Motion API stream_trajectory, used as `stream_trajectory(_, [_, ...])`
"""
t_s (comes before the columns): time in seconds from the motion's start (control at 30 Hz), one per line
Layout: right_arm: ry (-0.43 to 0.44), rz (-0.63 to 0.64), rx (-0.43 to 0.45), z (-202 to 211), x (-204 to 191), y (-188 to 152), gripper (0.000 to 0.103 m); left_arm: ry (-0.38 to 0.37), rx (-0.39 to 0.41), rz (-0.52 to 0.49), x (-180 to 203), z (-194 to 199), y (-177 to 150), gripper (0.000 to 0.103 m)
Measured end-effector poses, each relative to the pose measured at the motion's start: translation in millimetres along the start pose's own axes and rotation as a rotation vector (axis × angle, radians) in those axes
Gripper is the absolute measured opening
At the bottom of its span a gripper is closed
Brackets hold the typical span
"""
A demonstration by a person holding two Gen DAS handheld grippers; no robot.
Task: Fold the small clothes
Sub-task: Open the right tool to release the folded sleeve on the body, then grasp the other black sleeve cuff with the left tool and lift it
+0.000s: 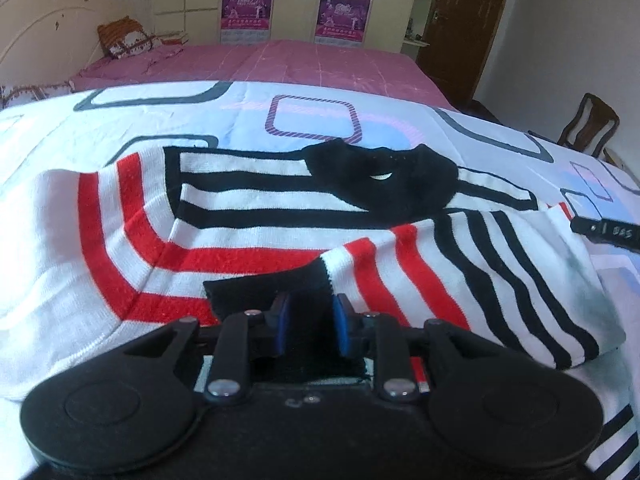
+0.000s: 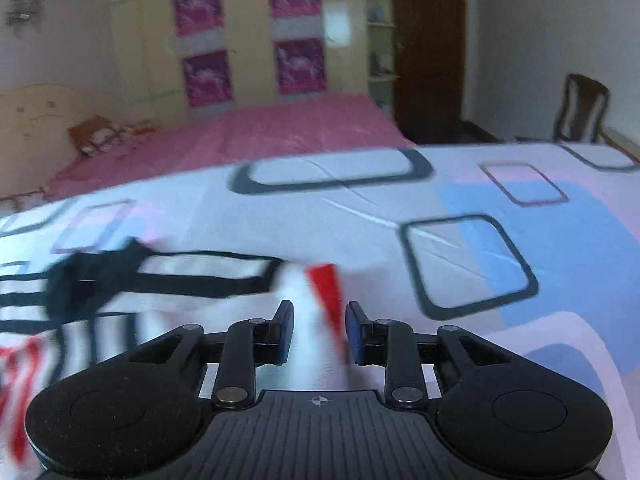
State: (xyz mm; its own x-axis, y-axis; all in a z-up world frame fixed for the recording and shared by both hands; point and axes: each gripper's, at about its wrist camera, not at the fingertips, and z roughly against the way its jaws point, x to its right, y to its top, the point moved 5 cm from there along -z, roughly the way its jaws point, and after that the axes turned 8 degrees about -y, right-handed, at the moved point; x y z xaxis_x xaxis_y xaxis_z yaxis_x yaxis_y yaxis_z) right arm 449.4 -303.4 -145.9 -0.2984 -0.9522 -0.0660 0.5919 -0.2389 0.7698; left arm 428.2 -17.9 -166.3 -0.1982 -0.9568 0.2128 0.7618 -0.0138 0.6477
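A white knitted sweater with red and black stripes and a black collar lies spread on the bedspread. One sleeve is folded across its front. My left gripper is shut on that sleeve's black cuff, which fills the gap between the blue pads. In the blurred right wrist view, my right gripper is at the sweater's right edge. White fabric with a red stripe sits pinched between its pads. A black tip at the sweater's right side looks like the right gripper.
The sweater rests on a white bedspread patterned with rounded squares. Behind it is a pink bed with pillows. A wardrobe with purple posters lines the far wall. A wooden chair and a dark door are at the right.
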Motion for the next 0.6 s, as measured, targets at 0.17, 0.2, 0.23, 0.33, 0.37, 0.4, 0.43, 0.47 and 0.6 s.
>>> stream_trajectory(0.17, [0.153, 0.109, -0.023, 22, -55, -18, 0.028, 0.003, 0.000, 0.013, 2, 14, -4, 0.035])
stream_trajectory(0.2, [0.170, 0.123, -0.032, 22, -64, -23, 0.028, 0.006, 0.002, 0.017, 1, 20, -6, 0.038])
stream_trajectory(0.23, [0.178, 0.131, -0.049, 19, -72, -28, 0.028, 0.009, 0.003, 0.021, 0, 25, -7, 0.043])
stream_trajectory(0.33, [0.166, 0.148, -0.109, 6, -82, -43, 0.028, 0.027, 0.006, 0.029, -6, 43, -12, 0.053])
stream_trajectory(0.37, [0.158, 0.159, -0.105, 7, -83, -42, 0.028, 0.036, 0.010, 0.031, -9, 49, -13, 0.054])
stream_trajectory(0.4, [0.159, 0.161, -0.106, 9, -86, -41, 0.028, 0.043, 0.013, 0.035, -12, 54, -15, 0.056])
stream_trajectory(0.43, [0.179, 0.148, -0.105, 13, -89, -39, 0.028, 0.051, 0.019, 0.044, -15, 61, -17, 0.057])
stream_trajectory(0.47, [0.214, 0.132, -0.101, 18, -94, -38, 0.028, 0.055, 0.024, 0.058, -19, 66, -19, 0.058])
stream_trajectory(0.6, [0.290, 0.178, -0.096, 33, -135, -45, 0.028, 0.083, 0.027, 0.119, -39, 85, -30, 0.059])
